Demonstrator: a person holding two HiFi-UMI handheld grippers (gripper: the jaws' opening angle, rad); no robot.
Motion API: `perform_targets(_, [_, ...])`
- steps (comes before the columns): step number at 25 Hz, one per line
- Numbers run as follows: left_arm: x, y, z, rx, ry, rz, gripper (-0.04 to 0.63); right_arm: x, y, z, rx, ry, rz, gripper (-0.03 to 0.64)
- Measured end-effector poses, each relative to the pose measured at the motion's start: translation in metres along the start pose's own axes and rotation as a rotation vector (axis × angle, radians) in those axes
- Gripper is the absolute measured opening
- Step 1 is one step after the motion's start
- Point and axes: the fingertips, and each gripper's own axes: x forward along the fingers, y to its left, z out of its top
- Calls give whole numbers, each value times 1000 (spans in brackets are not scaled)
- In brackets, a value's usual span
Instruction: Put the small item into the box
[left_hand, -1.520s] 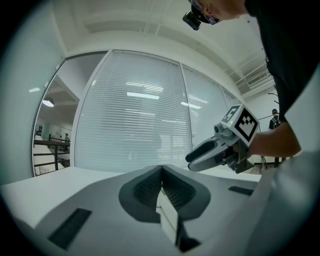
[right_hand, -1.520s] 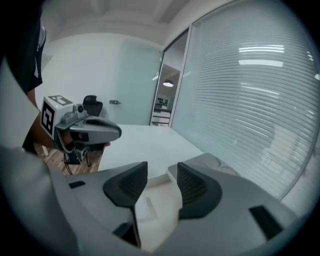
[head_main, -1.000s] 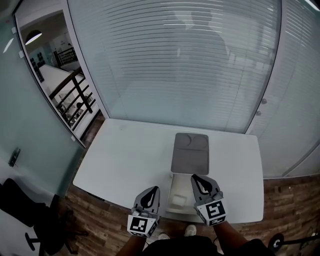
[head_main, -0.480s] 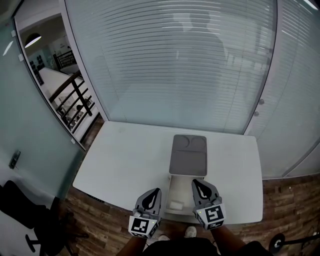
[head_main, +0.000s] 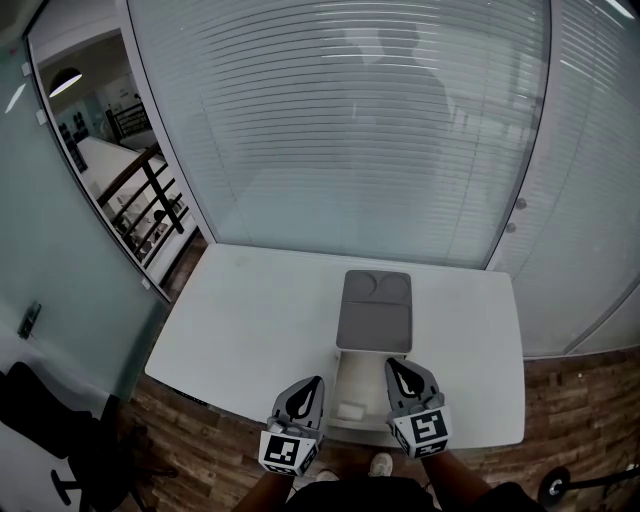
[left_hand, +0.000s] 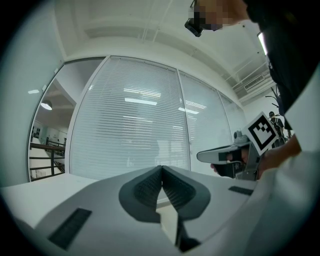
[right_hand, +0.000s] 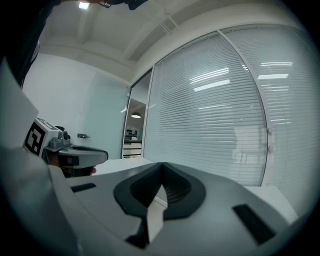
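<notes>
On the white table (head_main: 250, 310) lies an open box: its white base (head_main: 357, 378) is near the front edge and its grey lid (head_main: 376, 312) lies flat behind it. A small white item (head_main: 350, 409) rests inside the base at its near end. My left gripper (head_main: 313, 379) hovers just left of the base, shut, with nothing between its jaws. At the base's right side my right gripper (head_main: 391, 361) is also shut and empty. The left gripper view shows the left gripper's (left_hand: 161, 167) jaws touching, and the right gripper view shows the same for the right gripper (right_hand: 161, 164).
A glass wall with blinds (head_main: 350, 130) stands behind the table. A doorway at the left opens on a railing (head_main: 150, 195). Wooden floor (head_main: 210, 440) shows below the table's front edge, and a dark chair (head_main: 40, 420) sits at the lower left.
The head view has shifted slightly. Both grippers have stayed at the front edge on either side of the box base, drawn back a little toward me.
</notes>
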Motion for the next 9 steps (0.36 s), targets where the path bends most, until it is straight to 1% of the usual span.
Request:
perform_targets(6, [-3, 1, -8, -22, 51, 6, 13, -2, -2, 5, -1, -24, -16, 3])
perform_targets(9, [-3, 3, -1, -3, 21, 8, 12, -5, -3, 12, -1, -56, -30, 3])
